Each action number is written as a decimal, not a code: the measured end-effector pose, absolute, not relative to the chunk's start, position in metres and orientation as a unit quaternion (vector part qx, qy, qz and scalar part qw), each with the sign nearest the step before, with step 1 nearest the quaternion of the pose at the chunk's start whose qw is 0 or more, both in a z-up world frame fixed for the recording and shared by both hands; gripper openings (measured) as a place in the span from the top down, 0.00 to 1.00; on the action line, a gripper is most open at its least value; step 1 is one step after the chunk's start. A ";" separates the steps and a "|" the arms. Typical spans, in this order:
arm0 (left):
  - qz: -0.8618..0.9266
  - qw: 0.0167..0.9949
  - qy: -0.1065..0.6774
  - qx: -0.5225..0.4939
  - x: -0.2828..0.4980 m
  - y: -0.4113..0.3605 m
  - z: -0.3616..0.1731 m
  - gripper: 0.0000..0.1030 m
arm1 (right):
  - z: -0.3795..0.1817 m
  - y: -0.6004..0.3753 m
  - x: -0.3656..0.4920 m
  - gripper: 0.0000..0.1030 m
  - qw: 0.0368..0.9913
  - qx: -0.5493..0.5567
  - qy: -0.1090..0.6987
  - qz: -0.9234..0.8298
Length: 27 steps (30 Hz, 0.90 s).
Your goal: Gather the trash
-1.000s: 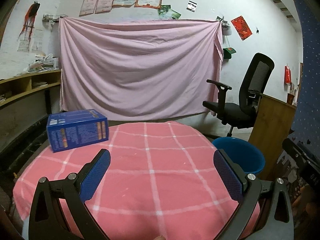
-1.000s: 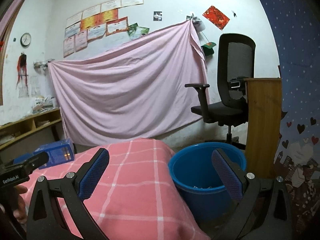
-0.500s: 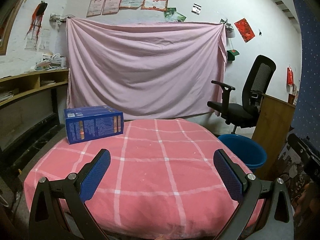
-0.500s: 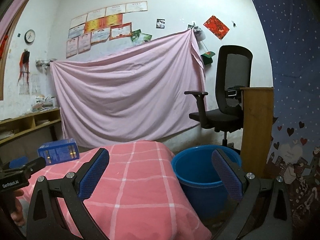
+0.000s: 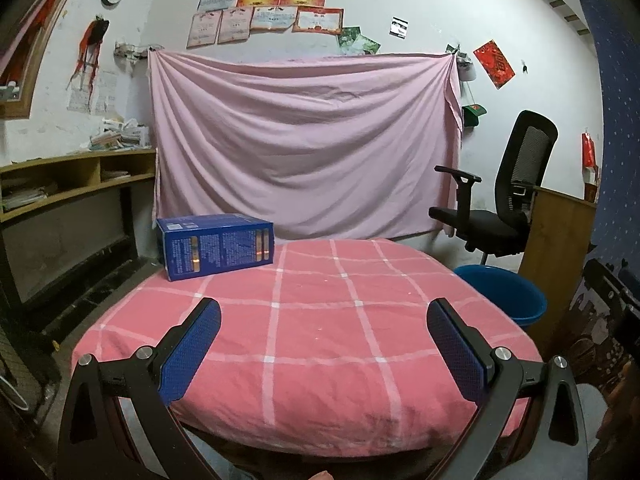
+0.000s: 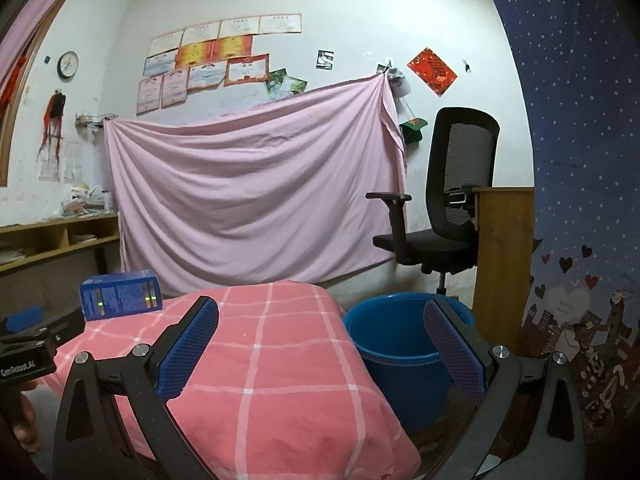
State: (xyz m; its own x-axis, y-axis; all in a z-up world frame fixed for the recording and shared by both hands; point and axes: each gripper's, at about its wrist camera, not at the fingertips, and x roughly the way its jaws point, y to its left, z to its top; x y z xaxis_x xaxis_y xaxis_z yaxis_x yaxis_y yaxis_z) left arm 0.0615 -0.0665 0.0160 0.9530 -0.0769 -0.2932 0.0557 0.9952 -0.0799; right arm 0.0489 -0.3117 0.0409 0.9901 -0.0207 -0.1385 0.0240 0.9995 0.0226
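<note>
Box (image 5: pixel 216 246) laid flat at table's (image 5: pixel 320 320) far-left edge, long axis left-right, bucket (image 6: pixel 400 344) beside table, both grippers (image 5: pixel 324 344) (image 6: pixel 320 344) held wide apart, nothing gripped.

The right gripper (image 6: pixel 320 316) hangs with its blue-padded fingers (image 6: pixel 188 346) spread wide and nothing between them. Behind the gap sits a round blue plastic bucket (image 6: pixel 400 344) on the floor, just beside the table draped in a pink checked cloth (image 6: pixel 280 360). A blue rectangular cardboard box (image 6: pixel 120 294) rests at the table's far left edge — the other gripper (image 6: pixel 36 344) pokes in low on the left.
</note>
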 end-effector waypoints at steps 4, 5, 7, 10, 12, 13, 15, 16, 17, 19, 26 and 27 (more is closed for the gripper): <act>-0.029 0.989 0.142 -0.028 0.055 -0.065 0.013 0.02 | 0.035 -0.306 0.043 0.00 0.997 0.014 0.069 -0.005; -0.028 0.989 0.141 -0.027 0.054 -0.065 0.012 0.02 | 0.035 -0.304 0.043 0.00 0.998 0.012 0.069 -0.004; -0.026 0.990 0.139 -0.025 0.052 -0.065 0.011 0.02 | 0.032 -0.301 0.040 0.00 0.998 0.007 0.068 -0.002; -0.022 0.990 0.139 -0.022 0.049 -0.065 0.007 0.02 | 0.028 -0.297 0.038 0.00 0.998 0.001 0.067 -0.001; -0.019 0.990 0.141 -0.020 0.048 -0.065 0.005 0.02 | 0.027 -0.297 0.039 0.00 0.998 0.001 0.068 -0.002; -0.019 0.989 0.142 -0.020 0.048 -0.065 0.004 0.02 | 0.026 -0.296 0.039 0.00 0.998 0.000 0.069 -0.003; -0.017 0.990 0.142 -0.020 0.048 -0.065 0.003 0.02 | 0.025 -0.296 0.039 0.00 0.997 -0.001 0.071 -0.005; -0.017 0.990 0.141 -0.021 0.047 -0.065 0.003 0.02 | 0.024 -0.295 0.039 0.00 0.997 -0.002 0.072 -0.004; -0.017 0.990 0.141 -0.022 0.048 -0.065 0.003 0.02 | 0.023 -0.295 0.039 0.00 0.997 -0.003 0.073 -0.004; -0.016 0.990 0.140 -0.024 0.047 -0.064 0.002 0.02 | 0.021 -0.294 0.041 0.00 0.997 -0.007 0.078 -0.005; -0.014 0.989 0.146 -0.030 0.047 -0.061 0.001 0.02 | 0.016 -0.291 0.045 0.00 0.995 -0.011 0.094 -0.004; -0.014 0.989 0.146 -0.032 0.047 -0.061 0.001 0.02 | 0.016 -0.291 0.045 0.00 0.995 -0.011 0.095 -0.004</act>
State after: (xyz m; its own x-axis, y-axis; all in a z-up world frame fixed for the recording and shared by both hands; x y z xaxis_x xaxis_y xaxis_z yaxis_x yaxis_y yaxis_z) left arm 0.0473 -0.0606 0.0007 0.9567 -0.0366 -0.2886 0.0181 0.9976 -0.0666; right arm 0.0452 -0.2906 0.0165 0.9820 -0.0096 -0.1887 0.0053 0.9997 -0.0235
